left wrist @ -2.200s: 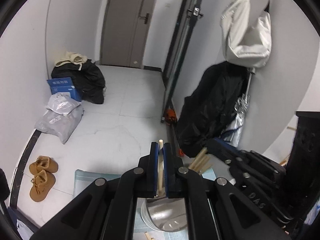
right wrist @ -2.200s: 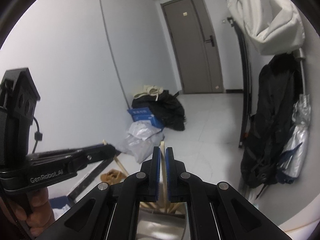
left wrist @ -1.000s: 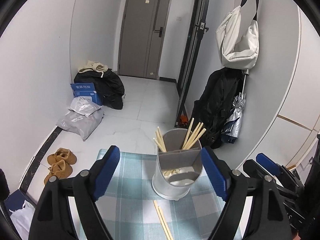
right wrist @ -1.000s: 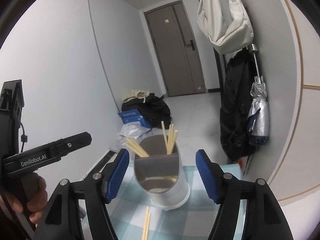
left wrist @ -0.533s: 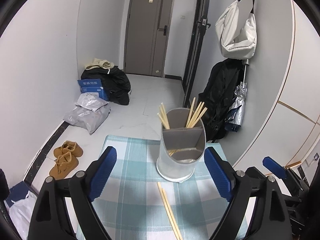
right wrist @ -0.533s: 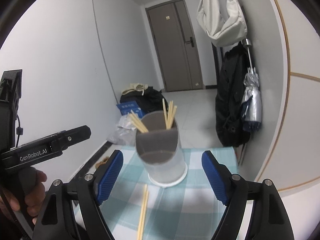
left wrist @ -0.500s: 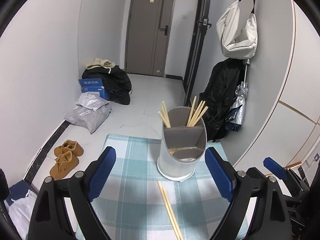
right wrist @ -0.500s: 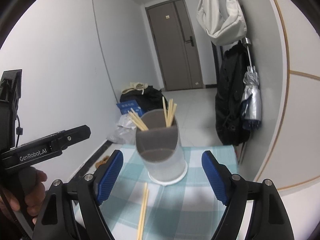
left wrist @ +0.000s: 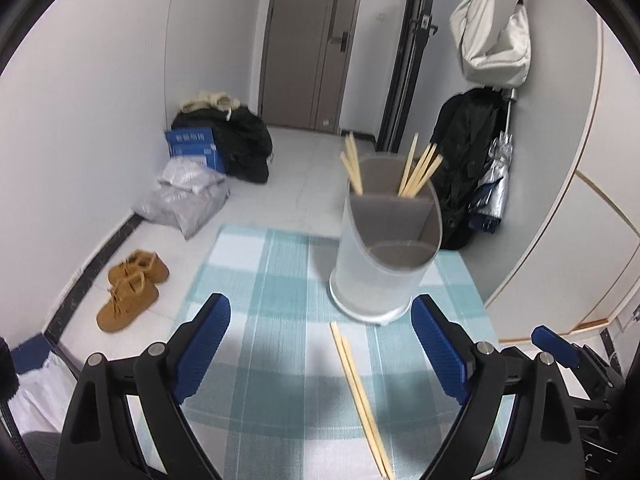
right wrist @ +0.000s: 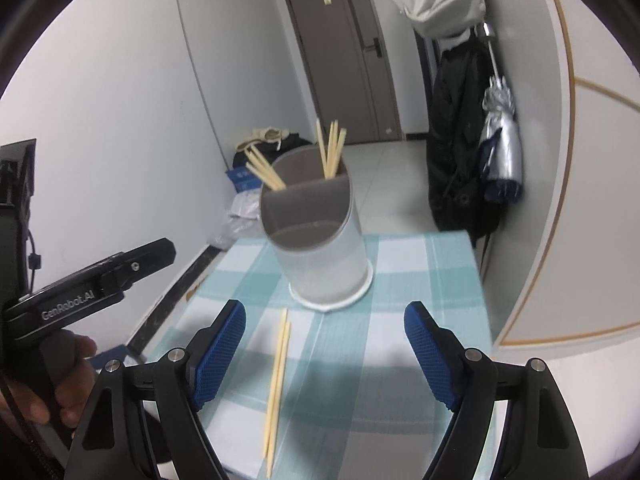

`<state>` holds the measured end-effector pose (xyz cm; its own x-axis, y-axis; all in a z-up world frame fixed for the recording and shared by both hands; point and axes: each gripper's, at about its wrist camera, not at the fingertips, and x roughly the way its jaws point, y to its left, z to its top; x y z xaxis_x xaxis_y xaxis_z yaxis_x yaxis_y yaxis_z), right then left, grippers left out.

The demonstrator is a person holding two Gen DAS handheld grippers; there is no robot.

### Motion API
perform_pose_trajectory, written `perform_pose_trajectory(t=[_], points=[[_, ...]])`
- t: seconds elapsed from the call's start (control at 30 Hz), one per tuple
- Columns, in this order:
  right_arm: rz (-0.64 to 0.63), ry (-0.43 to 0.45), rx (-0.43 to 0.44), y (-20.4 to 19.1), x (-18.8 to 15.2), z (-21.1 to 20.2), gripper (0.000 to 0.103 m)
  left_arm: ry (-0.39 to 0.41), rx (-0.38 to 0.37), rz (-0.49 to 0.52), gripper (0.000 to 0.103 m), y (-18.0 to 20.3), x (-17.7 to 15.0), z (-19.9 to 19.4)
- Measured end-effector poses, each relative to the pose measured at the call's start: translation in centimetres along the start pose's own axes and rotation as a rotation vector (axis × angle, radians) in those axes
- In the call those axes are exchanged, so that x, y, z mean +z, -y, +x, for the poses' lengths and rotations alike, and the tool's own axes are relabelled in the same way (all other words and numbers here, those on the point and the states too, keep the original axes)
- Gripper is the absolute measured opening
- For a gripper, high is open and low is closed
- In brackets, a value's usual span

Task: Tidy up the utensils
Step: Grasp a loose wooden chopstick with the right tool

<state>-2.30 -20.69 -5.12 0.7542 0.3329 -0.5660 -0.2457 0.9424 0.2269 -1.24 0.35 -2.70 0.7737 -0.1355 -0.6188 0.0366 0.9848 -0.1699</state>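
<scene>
Both grippers have dropped lower toward the table since the earlier frames, so the checked cloth now fills more of each view, and their jaws have just been opening with nothing between them. From the left wrist view, the left gripper point(left wrist: 320, 344) stands wide open above the teal and white checked table point(left wrist: 256, 280), its blue pads apart and empty. A translucent utensil holder point(left wrist: 384, 256) with grey dividers stands upright at the far right part of the cloth, with chopsticks in holder point(left wrist: 416, 172) leaning out of its far compartments. Two loose chopsticks point(left wrist: 356, 384) lie side by side on the cloth, just near of the holder's base and running toward the near edge. Brown shoes point(left wrist: 128, 288) sit on the floor to the left, and a white bag point(left wrist: 496, 40) hangs on the right wall. From the right wrist view, the right gripper point(right wrist: 324, 352) is likewise wide open and empty over the cloth. The holder sits far and centre, and the loose pair lies left of centre between the pads. At the left edge a hand point(right wrist: 60, 384) grasps the handle of the other gripper.
</scene>
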Motion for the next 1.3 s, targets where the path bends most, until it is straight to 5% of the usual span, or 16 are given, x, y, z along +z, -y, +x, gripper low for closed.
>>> perform_pose_trajectory(t=[0.5,0.87,1.0,1.3], points=[[-0.073,-0.246,-0.043,-2.0,-2.8,7.3,0.081,-0.180,0.013,-0.076,0.089,-4.7,-0.6,4.7],[-0.195,-0.377,-0.038,-4.5,-2.2,13.8,0.062,-0.192,0.058,-0.202,0.089,-8.6,0.1,4.6],[-0.197,-0.421,-0.049,-4.3,-2.3,15.9,0.045,-0.185,0.063,-0.225,0.089,-8.9,0.3,4.1],[-0.265,-0.441,-0.076,-4.9,-2.8,15.5,0.031,-0.190,0.052,-0.281,0.089,-9.9,0.6,4.1]])
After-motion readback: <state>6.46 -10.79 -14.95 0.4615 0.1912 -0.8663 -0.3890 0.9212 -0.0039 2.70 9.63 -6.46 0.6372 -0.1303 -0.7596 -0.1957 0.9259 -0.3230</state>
